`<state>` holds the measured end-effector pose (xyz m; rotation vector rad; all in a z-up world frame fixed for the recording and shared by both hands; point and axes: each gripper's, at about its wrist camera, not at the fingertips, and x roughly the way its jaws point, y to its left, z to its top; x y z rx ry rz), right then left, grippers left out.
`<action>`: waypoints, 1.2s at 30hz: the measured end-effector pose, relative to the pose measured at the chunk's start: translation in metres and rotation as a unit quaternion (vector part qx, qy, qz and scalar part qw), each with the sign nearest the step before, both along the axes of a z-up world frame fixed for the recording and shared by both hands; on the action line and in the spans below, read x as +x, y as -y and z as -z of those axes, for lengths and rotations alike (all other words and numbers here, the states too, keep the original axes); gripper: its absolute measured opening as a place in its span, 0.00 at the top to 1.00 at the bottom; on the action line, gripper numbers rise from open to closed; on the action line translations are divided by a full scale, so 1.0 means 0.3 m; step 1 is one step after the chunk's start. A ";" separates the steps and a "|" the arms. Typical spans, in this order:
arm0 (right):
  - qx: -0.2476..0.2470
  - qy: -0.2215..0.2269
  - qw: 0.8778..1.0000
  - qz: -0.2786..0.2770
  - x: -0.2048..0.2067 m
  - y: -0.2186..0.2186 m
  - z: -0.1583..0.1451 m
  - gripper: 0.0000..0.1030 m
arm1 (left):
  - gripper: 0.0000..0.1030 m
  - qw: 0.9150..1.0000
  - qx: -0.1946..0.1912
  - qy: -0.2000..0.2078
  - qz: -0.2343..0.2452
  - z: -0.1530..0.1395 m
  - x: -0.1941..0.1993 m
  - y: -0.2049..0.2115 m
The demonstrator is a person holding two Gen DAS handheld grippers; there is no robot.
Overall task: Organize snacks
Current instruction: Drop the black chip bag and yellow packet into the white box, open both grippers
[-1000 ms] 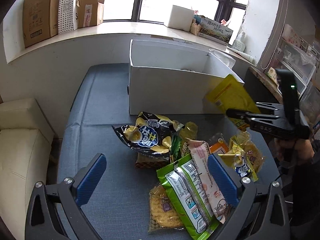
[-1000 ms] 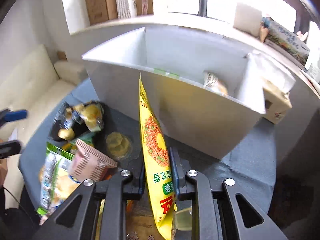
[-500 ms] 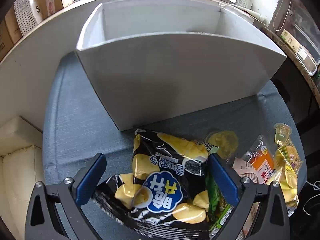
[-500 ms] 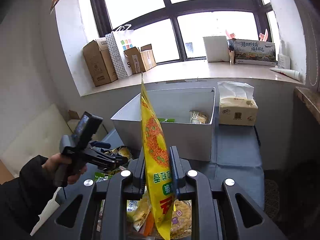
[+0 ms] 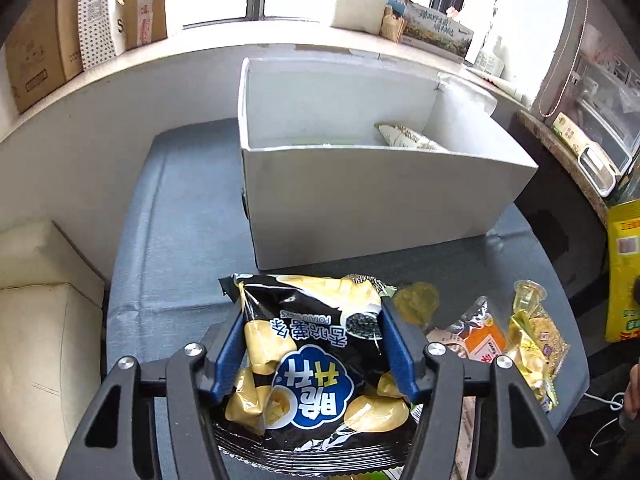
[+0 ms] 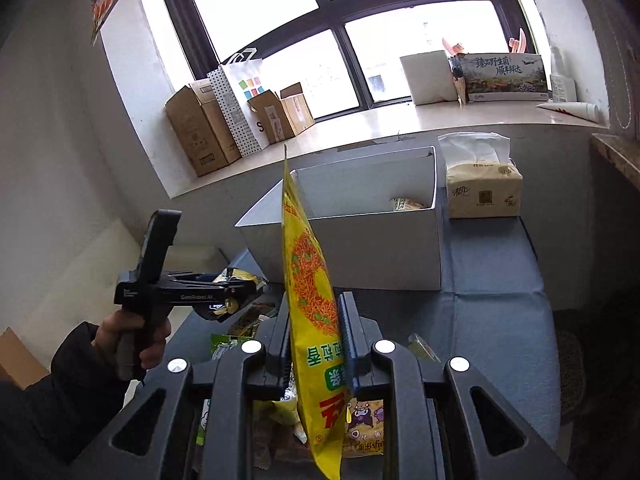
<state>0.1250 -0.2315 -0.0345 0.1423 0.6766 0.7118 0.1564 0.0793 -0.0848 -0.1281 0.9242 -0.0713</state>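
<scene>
My left gripper (image 5: pixel 312 316) is shut on a black chip bag (image 5: pixel 312 368) and holds it above the blue table; it also shows in the right wrist view (image 6: pixel 240 288) with the chip bag (image 6: pixel 230 294) in it. My right gripper (image 6: pixel 314 318) is shut on a tall yellow snack bag (image 6: pixel 310 280), held upright in front of the white box (image 6: pixel 360 248). The yellow snack bag shows at the right edge of the left wrist view (image 5: pixel 624 272). The white box (image 5: pixel 380 204) holds a wrapped snack (image 5: pixel 408 136) at its right end.
Loose snacks lie on the blue table (image 5: pixel 180 240): an orange packet (image 5: pixel 480 336), a yellow packet (image 5: pixel 536 340), a jelly cup (image 5: pixel 416 300). A tissue pack (image 6: pixel 482 190) stands right of the box. Cardboard boxes (image 6: pixel 208 132) line the windowsill. A cream sofa (image 5: pixel 40 320) is at left.
My left gripper has closed on the black chip bag and lifted it off the table. My right gripper still holds the yellow bag upright, nearly unmoved.
</scene>
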 end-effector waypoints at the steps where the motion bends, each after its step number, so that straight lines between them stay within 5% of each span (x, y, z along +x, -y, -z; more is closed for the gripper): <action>1: 0.000 -0.001 1.000 0.000 0.000 -0.004 0.002 0.78 | 0.35 1.000 -0.008 0.013 -0.003 -0.027 -0.029 0.001; 10: 0.006 -0.011 1.000 0.001 0.076 -0.066 -0.020 0.78 | 0.35 0.994 -0.015 0.111 -0.014 -0.277 -0.132 0.058; 20: 0.016 -0.010 1.000 0.008 0.309 -0.138 -0.126 0.78 | 0.35 0.988 0.018 0.150 -0.008 -0.429 0.070 0.112; 27: -0.007 -0.020 0.999 0.028 0.518 -0.205 -0.137 0.78 | 0.35 0.992 0.032 0.122 -0.018 -0.386 0.311 0.101; 36: -0.053 -0.058 0.996 0.048 0.721 -0.255 -0.006 0.78 | 0.33 0.997 0.043 0.058 -0.040 -0.217 0.502 0.082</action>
